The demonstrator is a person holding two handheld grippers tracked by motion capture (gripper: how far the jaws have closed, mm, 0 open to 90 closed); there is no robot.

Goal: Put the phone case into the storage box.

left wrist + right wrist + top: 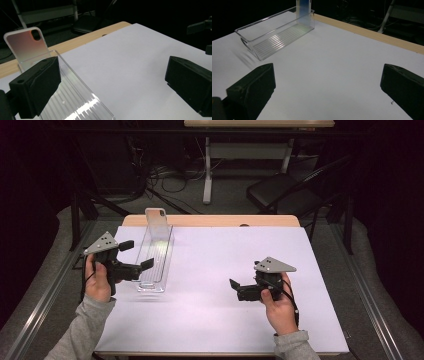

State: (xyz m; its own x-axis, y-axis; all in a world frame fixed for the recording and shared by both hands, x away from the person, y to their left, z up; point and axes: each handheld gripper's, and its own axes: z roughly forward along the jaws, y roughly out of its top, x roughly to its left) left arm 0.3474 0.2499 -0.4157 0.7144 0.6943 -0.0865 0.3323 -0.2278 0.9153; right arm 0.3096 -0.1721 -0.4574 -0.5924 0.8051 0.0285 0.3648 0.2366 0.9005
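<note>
Table [210,320] under a white sheet, seen from the high view: long clear plastic bin [155,257] sits on its left part, with a clear phone case [156,220] standing upright at its far end. Left claw [137,257] hovers right at the bin's left wall, jaws apart, nothing between them. Right claw [240,290] is well apart from it, over bare sheet.

Left gripper view: jaws wide, one over the bin [75,100], the case [27,46] leaning behind.

Right gripper view: jaws spread and empty, the bin [274,37] far off.
</note>
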